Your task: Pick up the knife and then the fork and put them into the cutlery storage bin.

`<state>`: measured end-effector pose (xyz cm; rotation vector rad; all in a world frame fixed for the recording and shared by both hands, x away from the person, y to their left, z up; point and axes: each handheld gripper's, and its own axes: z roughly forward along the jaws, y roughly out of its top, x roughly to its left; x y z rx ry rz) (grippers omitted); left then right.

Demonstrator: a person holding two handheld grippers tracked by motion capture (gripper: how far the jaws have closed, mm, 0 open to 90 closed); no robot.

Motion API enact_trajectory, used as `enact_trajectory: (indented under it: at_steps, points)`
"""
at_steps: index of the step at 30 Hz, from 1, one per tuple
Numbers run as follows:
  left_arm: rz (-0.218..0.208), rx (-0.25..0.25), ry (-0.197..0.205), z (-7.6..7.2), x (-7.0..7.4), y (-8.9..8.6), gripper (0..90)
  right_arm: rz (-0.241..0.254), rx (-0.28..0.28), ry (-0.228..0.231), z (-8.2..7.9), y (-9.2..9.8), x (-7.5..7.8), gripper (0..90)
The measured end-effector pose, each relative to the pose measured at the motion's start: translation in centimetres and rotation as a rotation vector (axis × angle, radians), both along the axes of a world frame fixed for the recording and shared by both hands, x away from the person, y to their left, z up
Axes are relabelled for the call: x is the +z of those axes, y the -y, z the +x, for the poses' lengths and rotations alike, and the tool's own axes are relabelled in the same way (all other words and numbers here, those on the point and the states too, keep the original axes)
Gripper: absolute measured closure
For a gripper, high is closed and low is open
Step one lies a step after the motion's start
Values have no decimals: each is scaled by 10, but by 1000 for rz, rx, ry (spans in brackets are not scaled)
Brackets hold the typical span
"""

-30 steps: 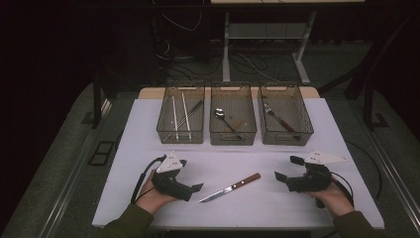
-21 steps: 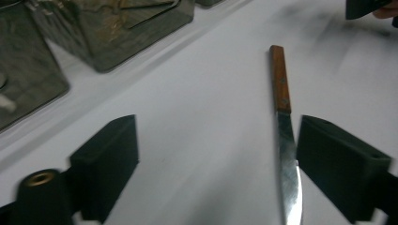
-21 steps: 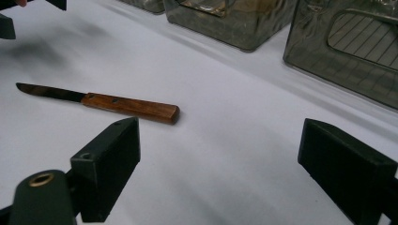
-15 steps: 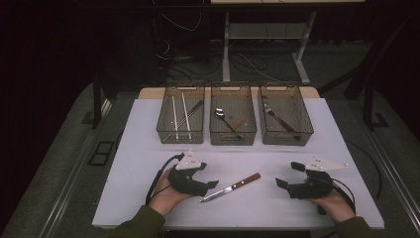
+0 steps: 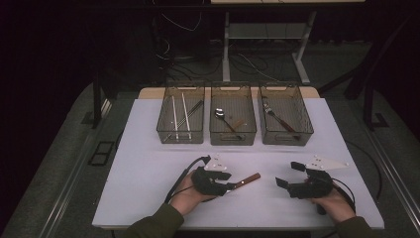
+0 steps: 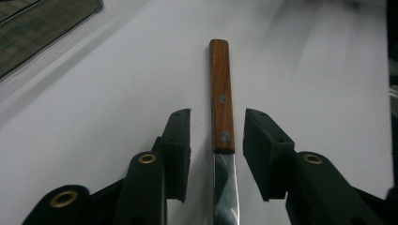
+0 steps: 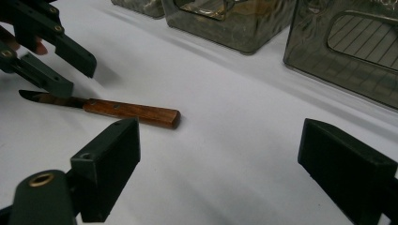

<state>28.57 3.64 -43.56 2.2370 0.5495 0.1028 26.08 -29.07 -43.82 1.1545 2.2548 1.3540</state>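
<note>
Knife (image 6: 220,108) lies between closing left gripper (image 6: 217,136) pads, untouched

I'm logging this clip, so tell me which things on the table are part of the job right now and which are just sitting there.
In the job:
- knife, lying flat on the table
- left gripper, its jaws either side of the knife and just closing, not yet pressing

Just lying about:
- left bin, holding chopsticks
- middle bin, holding a spoon
- right bin, holding a fork
- right gripper, open and idle
</note>
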Motion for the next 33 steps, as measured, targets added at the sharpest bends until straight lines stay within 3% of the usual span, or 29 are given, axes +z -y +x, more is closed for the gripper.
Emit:
enact_trajectory:
  at_steps: [4,8,11,13,18,22,27,33]
  points:
    - [43,-39,12,2,-3,9,658,1,1,3,0,1,0,135]
    - [58,-25,6,1,-9,15,671,7,0,1,0,1,0,135]
    - [89,-44,5,2,-11,15,699,7,0,1,0,1,1,135]
    - [73,-29,10,1,-12,16,714,8,2,3,0,1,1,135]
    - [101,-51,61,-3,-13,16,726,6,8,1,0,2,1,136]
    - [108,-72,64,-2,-13,16,758,-16,33,-1,1,1,0,135]
    - [101,-78,56,-1,-12,18,766,-16,48,-28,2,1,2,139]
    - [110,-106,37,2,-10,15,768,-21,79,-115,6,1,4,139]
